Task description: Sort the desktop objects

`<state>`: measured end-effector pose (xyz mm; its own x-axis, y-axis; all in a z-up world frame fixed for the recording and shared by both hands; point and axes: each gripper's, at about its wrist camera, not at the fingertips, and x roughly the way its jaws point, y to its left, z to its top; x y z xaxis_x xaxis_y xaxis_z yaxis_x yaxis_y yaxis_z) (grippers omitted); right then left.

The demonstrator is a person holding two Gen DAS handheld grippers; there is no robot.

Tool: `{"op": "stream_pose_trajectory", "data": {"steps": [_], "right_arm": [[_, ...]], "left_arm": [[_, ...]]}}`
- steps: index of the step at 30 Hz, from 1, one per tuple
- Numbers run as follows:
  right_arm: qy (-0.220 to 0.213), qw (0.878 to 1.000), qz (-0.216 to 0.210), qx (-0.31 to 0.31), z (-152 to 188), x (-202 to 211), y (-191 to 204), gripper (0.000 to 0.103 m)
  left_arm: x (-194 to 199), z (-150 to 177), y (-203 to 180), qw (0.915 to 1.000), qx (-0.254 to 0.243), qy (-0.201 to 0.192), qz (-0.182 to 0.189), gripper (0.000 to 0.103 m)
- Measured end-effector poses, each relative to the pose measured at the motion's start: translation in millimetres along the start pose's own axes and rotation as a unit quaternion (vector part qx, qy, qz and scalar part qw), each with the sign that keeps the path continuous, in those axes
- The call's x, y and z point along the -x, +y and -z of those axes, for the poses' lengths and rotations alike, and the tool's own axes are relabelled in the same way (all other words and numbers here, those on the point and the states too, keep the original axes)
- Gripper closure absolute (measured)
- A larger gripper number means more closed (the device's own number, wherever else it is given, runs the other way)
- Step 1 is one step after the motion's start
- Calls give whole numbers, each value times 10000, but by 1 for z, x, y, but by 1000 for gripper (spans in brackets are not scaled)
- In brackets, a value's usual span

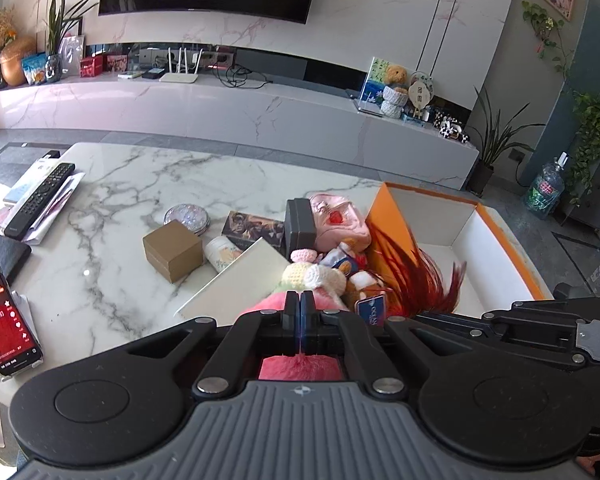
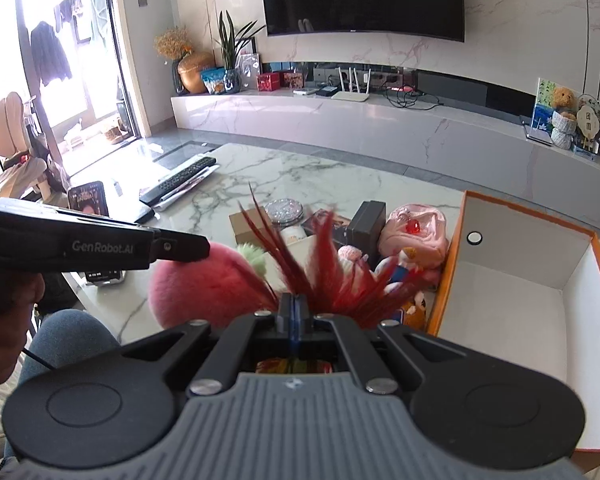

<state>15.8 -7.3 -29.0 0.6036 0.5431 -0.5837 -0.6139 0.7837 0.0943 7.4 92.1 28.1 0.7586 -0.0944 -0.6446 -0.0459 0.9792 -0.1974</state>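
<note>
Feathers (image 2: 332, 268), dark red and fanned out, stand up from the right gripper (image 2: 295, 312), whose jaws are pressed together on their base, so the bunch is off the tabletop (image 2: 340, 176) with its long axis running up and away from the gripper. The orange box (image 2: 580, 280), open and white inside, lies just to the right of the feathers and slightly beyond them, which is the relation the next move likely turns on: a short carry to the right should bring them over its opening. Left of the box, the left gripper (image 1: 300, 308) has its jaws closed on a pink plush (image 2: 204, 284), pinching the fur; it sits farther from the box than the right one, with the feathers between them. Beyond both, tight against the box's left wall, is a heap of small toys, a pink pouch (image 2: 414, 232) and a dark case (image 2: 366, 220). Farther left of the box lie a brown carton (image 1: 173, 250) and a glittery round tin (image 1: 187, 216), then a remote (image 1: 40, 200) well apart. Only a small round white thing shows in the box, on its far wall, so sorting looks barely begun.
</note>
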Motion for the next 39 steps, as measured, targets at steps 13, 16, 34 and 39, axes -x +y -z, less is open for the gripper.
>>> {"op": "stream_pose_trajectory", "data": {"steps": [13,16,34,39], "right_arm": [[-991,9917,644,-516,-20,86,-62,103],[-971,9899,804,-652,-14,90,-76,103],[-218,9875,762,-1359,33,44,-129,103],[60,9885,547,-1412,39,21,-130,103]], "left_arm": [[9,-42,-91,9912,-883,-547,815,103],[-2,-41,-103,9901,-1003,-396,898,103],[-92,56,-60,9753,-772,2046,309,50],[-110,69,-59,9692,-776,2321,279,47]]}}
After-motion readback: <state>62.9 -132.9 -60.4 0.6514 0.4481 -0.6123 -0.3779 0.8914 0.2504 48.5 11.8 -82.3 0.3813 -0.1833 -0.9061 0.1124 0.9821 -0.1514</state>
